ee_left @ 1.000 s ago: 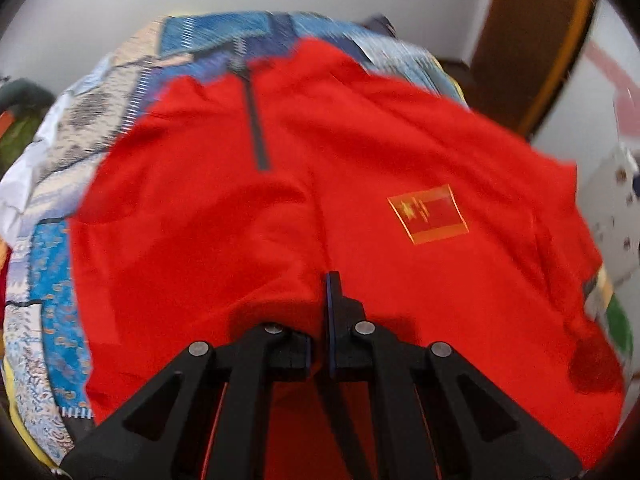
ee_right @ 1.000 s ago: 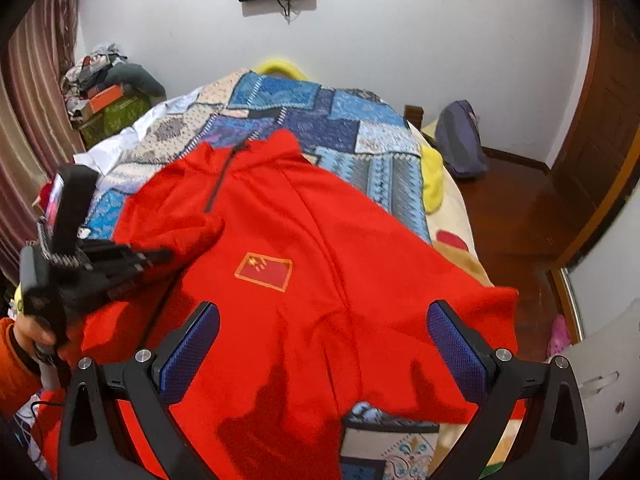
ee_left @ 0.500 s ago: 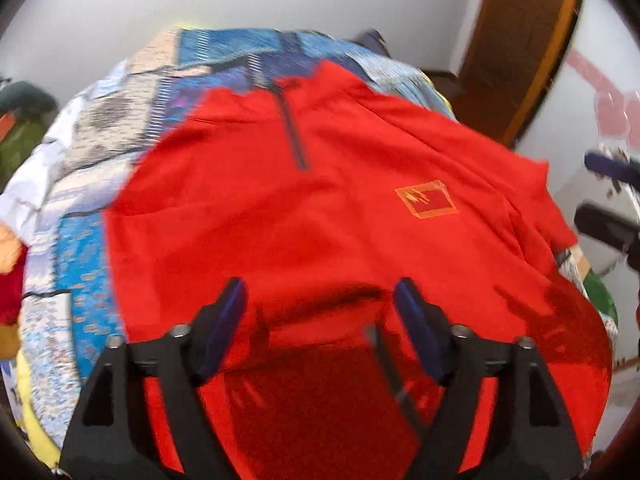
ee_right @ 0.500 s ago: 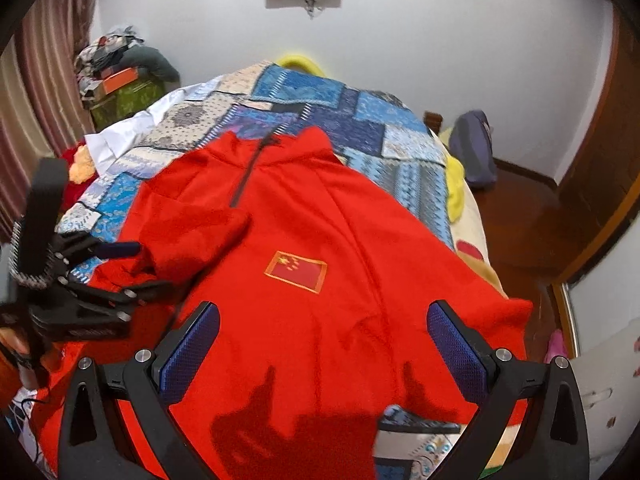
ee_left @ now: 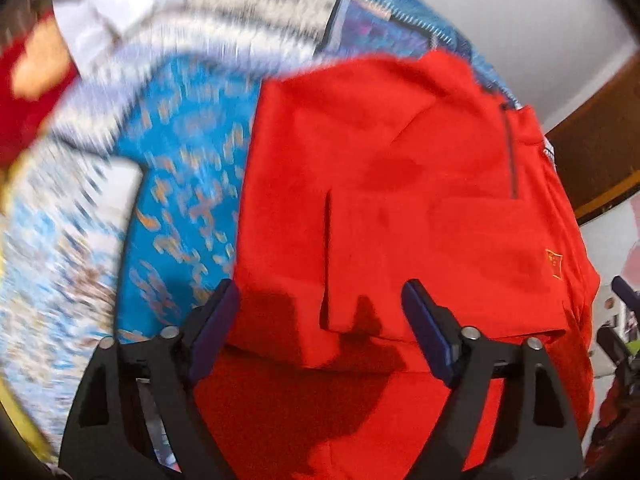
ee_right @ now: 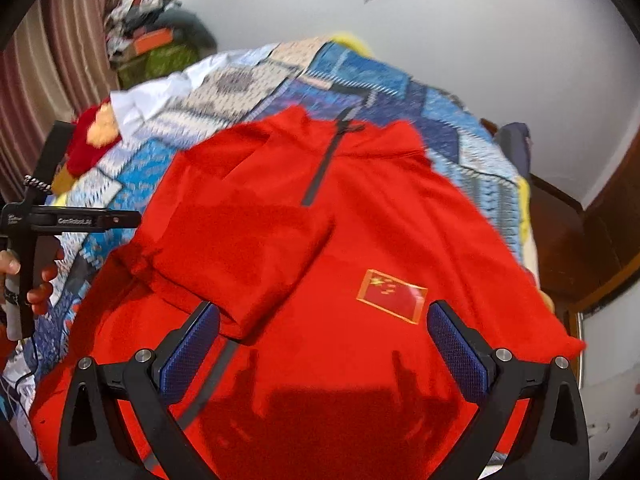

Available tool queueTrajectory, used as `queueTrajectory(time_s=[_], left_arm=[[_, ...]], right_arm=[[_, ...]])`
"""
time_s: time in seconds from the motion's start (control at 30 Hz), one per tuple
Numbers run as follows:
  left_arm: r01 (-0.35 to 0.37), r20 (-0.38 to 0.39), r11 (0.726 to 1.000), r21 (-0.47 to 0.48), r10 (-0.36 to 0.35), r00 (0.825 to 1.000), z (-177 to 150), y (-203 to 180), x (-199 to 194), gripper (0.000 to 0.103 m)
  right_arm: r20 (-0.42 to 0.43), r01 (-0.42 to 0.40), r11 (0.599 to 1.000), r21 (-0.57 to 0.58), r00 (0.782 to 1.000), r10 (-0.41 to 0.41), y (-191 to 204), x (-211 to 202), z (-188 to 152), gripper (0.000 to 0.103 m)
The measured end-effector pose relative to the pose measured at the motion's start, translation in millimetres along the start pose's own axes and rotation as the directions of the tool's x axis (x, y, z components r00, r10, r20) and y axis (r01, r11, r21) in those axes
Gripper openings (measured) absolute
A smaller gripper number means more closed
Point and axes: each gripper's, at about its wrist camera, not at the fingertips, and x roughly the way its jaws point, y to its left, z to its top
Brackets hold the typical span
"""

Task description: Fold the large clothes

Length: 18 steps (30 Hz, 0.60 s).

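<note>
On the quilt (ee_right: 372, 80) the red top (ee_right: 400, 232) lies face up, its one sleeve (ee_right: 240, 252) folded in across the chest. My left gripper (ee_left: 320, 320) hangs with jaws apart, holding nothing, above that sleeve's end. My right gripper (ee_right: 320, 344) is spread wide and empty too, over the front near the flag patch (ee_right: 392, 295). I judge the first sleeve fold done. Next I should take the other sleeve at the top's far edge and lay it across.
</note>
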Motion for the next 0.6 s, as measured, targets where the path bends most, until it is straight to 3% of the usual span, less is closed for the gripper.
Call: queueTrajectory(time_s=[0.17,0.23,0.27,0.33,0.4,0.43,0.6], left_arm=[[0.100,-0.116,0.994,-0.038,-0.104,0.988,-7,2,41,0.068],[0.100,-0.113,0.994,-0.034,-0.104,0.988,-7,-1,46,0.064],[0.094,-0.103,0.995,-0.023,-0.096,0.990,-7,-3,46,0.057],[0.036,-0.072,0.999,0.029,-0.033,0.997,-6,-11,42,0.021],[0.005,-0.055,0.997,0.083,-0.001,0.998,-6,-19,35,0.007],[-0.018,-0.042,0.995,0.103,0.022,0.999,-5,-22,31,0.003],[-0.134,0.070,0.969,0.209,0.121,0.990,0,-54,-8,0.002]], right_arm=[[-0.066,-0.010,0.999,-0.044,0.998,0.007,20,39,6,0.103],[-0.086,-0.016,0.998,-0.053,0.996,0.011,25,50,6,0.103],[-0.092,-0.017,0.998,-0.054,0.996,0.012,25,54,6,0.103],[-0.113,-0.024,0.998,-0.049,0.993,0.018,25,62,5,0.103],[-0.125,-0.035,0.999,-0.035,0.992,0.030,21,65,4,0.103],[-0.129,-0.043,0.999,-0.018,0.991,0.040,17,65,3,0.103],[-0.105,-0.043,0.998,0.041,0.993,0.047,-6,47,-3,0.103]])
